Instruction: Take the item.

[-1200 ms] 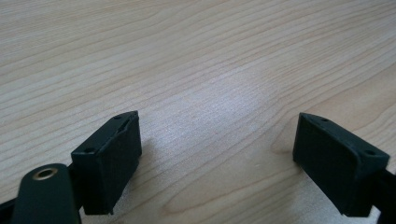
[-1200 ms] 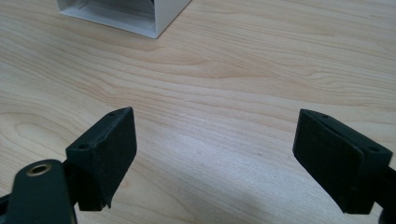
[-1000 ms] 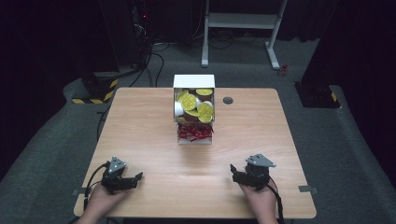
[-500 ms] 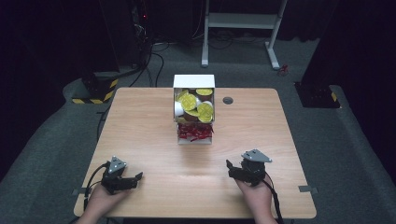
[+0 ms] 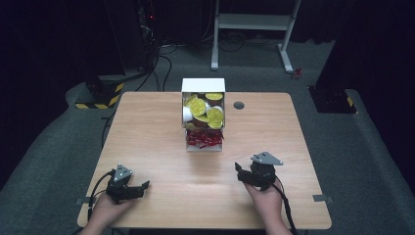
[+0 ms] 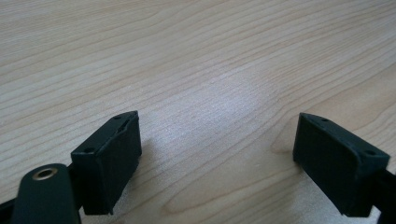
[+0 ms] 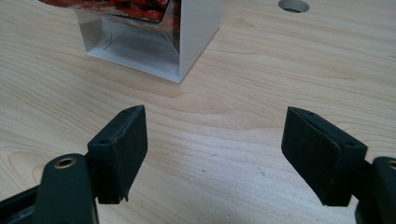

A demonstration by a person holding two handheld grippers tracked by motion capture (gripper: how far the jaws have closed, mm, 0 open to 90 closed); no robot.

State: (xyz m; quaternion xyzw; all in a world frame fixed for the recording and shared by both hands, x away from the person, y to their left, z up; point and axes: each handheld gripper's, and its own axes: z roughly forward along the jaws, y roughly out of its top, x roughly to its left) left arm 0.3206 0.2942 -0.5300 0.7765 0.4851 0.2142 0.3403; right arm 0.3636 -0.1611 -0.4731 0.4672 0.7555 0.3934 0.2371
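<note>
Meanwhile, right claw (image 5: 238, 172) shifted forward and leftward over the last second, nearer the white dispenser box (image 5: 203, 85) at mid-tabletop (image 5: 147, 127); jaws spread wide, holding nothing. Left claw (image 5: 143, 187) unmoved near the front-left edge, jaws likewise wide apart, empty, resting low over bare wood. Reads as the opening of a reach: right side heading for the dispenser, likely its lower tray of red packets (image 5: 204, 139), left side idle for now. Dispenser well apart from both claws, upper bay stacked with yellow-lidded cups (image 5: 203, 108). From the right gripper view, box (image 7: 187, 37) cut off at the top, just its near corner and clear tray front visible, red contents barely showing. Packets too small to identify. Round grommet hole (image 5: 239, 105) just right of the box
</note>
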